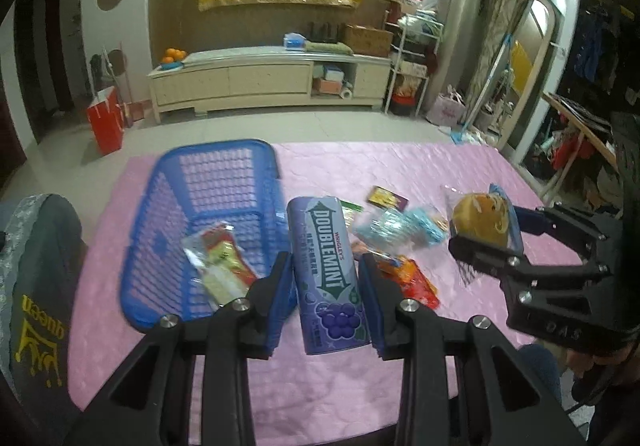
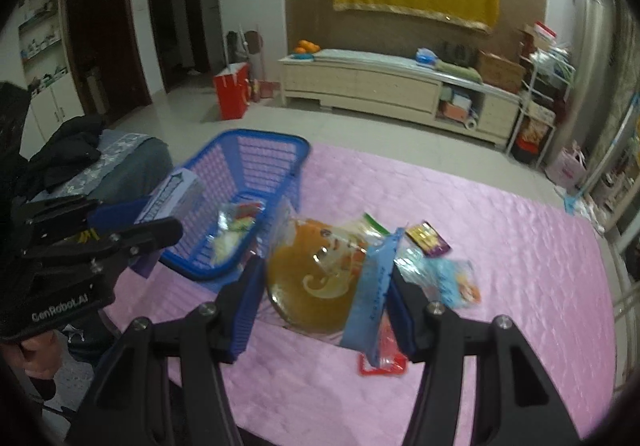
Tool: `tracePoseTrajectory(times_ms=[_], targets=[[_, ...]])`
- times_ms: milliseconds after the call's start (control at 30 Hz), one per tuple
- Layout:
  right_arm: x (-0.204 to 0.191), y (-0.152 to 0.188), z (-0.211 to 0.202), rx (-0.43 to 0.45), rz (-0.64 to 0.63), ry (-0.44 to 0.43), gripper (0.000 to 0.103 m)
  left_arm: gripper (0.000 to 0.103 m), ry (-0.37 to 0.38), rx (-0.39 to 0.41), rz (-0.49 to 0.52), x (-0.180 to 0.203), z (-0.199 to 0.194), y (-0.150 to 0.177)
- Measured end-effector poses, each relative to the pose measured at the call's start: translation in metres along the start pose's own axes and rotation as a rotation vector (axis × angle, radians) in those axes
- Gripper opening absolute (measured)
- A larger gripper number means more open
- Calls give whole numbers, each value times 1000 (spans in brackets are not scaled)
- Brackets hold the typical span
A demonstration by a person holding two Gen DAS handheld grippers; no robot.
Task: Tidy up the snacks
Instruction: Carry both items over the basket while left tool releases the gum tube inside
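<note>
**A:** Snacks half sorted: left gripper [image 1: 326,282] clamps the Doublemint bottle [image 1: 330,274], right gripper [image 2: 324,298] clamps the bagged bun [image 2: 316,282], both held above the pink tabletop [image 1: 480,173]. One pack [image 1: 218,266] sits in the basket [image 1: 208,173].

**B:** Best to drop the bottle over the basket's near rim first. Basket hugs the tabletop's far left corner; the right side lies open, and loose packets [image 1: 396,226] crowd mid-table.

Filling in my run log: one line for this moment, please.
left gripper: shut on Doublemint gum tin | right gripper: shut on bagged bun | blue basket: one snack inside
</note>
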State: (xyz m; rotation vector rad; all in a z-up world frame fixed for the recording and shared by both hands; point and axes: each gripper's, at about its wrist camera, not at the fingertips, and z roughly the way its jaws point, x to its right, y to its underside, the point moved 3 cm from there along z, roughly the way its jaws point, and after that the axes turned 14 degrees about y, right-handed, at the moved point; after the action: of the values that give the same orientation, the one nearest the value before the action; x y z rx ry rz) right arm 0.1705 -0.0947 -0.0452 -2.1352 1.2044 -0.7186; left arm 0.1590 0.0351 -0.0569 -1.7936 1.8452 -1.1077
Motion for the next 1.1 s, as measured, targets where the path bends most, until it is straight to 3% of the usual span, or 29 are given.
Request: tracePoseTrajectory(times_ms=[300, 567, 667, 800, 1100], targets=[[-62, -27, 13, 11, -59, -70, 62, 32, -43, 27, -40, -66, -30, -11], [-103, -42, 42, -20, -118, -93, 62, 30, -64, 34, -92, -114, -33, -11], [-114, -42, 57, -46, -144, -96, 62, 20, -58, 29, -110, -129, -30, -10], [-118, -41, 80, -90, -150, -95, 62, 4, -34, 5, -88, -130, -16, -8], [-116, -34, 92, -114, -130, -110, 62, 4, 0, -35, -68, -135, 1, -5]])
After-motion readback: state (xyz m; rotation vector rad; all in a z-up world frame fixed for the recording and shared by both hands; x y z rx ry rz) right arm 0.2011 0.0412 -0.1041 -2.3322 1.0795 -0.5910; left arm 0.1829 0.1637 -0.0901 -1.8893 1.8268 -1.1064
